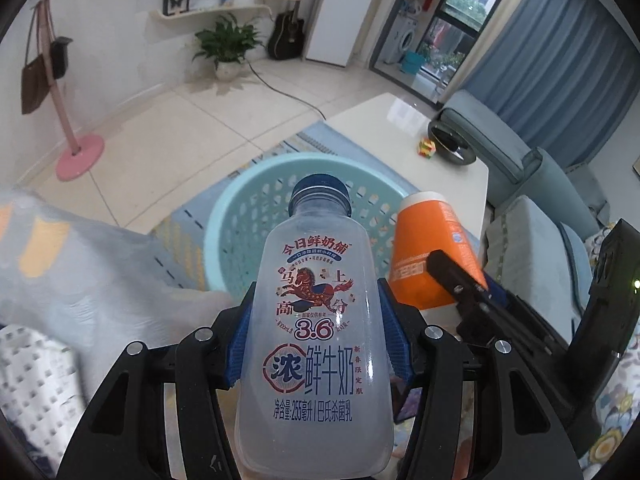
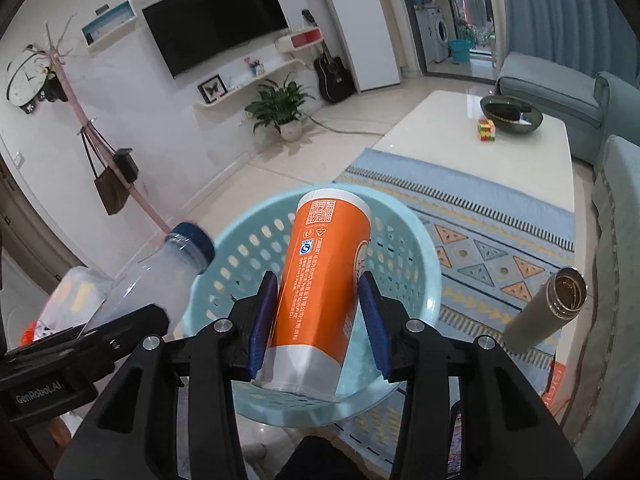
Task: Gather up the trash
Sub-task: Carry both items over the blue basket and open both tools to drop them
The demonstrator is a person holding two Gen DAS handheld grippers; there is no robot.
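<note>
We grip the clear milk bottle [image 1: 316, 344] in our left gripper [image 1: 316, 348], blue pads pressed to both its sides, blue cap forward above the near rim of the pale blue basket [image 1: 228, 216]; our right gripper [image 2: 318, 320] holds the orange paper cup [image 2: 320, 284], left pad against its wall, right pad just beside it, rim tilted over the basket's middle; the basket stands on the patterned rug [image 2: 500, 240]
</note>
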